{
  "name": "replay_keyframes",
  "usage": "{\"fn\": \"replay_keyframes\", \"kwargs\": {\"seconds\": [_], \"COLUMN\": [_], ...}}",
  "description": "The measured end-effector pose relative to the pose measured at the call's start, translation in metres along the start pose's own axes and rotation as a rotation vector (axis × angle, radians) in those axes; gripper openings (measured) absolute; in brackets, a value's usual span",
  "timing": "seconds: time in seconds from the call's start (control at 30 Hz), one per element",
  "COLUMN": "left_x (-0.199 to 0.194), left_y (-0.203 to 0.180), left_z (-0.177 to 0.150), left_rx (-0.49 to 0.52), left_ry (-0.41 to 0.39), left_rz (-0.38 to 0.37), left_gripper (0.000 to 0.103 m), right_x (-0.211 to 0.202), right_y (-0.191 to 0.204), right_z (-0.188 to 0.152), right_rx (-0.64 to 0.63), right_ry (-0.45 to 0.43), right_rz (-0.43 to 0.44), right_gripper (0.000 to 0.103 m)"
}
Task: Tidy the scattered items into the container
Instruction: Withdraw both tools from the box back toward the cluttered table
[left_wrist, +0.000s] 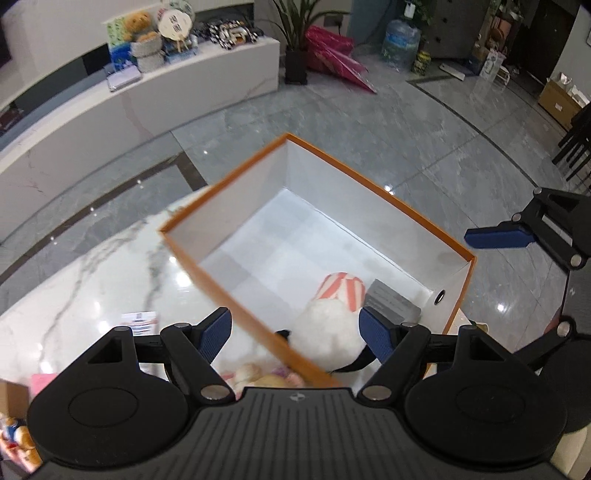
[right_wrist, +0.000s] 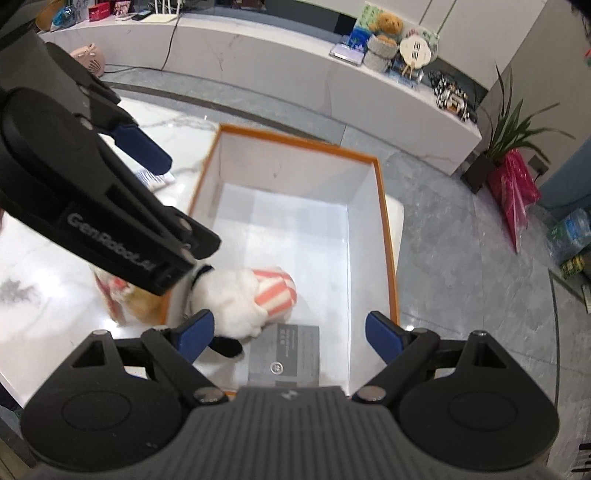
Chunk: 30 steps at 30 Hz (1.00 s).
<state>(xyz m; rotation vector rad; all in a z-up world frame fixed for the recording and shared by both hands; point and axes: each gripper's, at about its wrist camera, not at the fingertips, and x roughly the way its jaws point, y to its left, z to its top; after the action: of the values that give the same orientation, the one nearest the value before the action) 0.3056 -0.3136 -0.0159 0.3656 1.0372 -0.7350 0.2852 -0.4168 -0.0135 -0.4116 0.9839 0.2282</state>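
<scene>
We find the left gripper (left_wrist: 293, 334) with its jaws spread wide and nothing between its blue pads (left_wrist: 214, 334); it hangs above the near corner of the orange box (left_wrist: 225, 184), pointing steeply down. The right gripper (right_wrist: 286, 338) is likewise wide apart and empty, poised over the box's near end, so neither tool carries an item at this moment.

The box sits on the white marble table (left_wrist: 92, 266), its white interior mostly bare. Inside, at the near end, a white plush toy (right_wrist: 236, 295) with a pink-striped part lies on its side, touching a flat grey card box (right_wrist: 284, 354) that rests on the floor of the container. We judge both were set close to the near wall because that is where the hands reach in most easily, leaving the far half free for further items.

Outside the container, just beside its left wall, a tan and pink plush (right_wrist: 122, 299) is on the table, partly hidden by the left gripper's body. A small printed packet (left_wrist: 140, 321) lies farther out on the marble. We judge these to be the remaining work, and the spread jaws suit a fresh pick.
</scene>
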Motion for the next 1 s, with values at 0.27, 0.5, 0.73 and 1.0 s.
{"fn": "replay_keyframes", "kwargs": {"seconds": [0.27, 0.5, 0.73, 1.0], "left_x": [-0.061, -0.106, -0.143, -0.168], "left_y": [0.038, 0.073, 0.104, 0.143], "left_z": [-0.026, -0.057, -0.095, -0.144], "left_rx": [-0.036, -0.085, -0.119, -0.174], "left_ry": [-0.065, -0.105, -0.127, -0.127], "left_rz": [0.051, 0.088, 0.134, 0.174], "left_gripper": [0.09, 0.09, 0.09, 0.09], "right_x": [-0.037, -0.066, -0.091, -0.099], "right_y": [0.027, 0.056, 0.092, 0.126], "right_z": [0.019, 0.033, 0.042, 0.046], "right_rx": [-0.042, -0.088, -0.155, -0.244], "right_ry": [-0.059, -0.101, -0.149, -0.189], "right_rz": [-0.018, -0.023, -0.017, -0.002], "right_gripper": [0.091, 0.091, 0.091, 0.091]}}
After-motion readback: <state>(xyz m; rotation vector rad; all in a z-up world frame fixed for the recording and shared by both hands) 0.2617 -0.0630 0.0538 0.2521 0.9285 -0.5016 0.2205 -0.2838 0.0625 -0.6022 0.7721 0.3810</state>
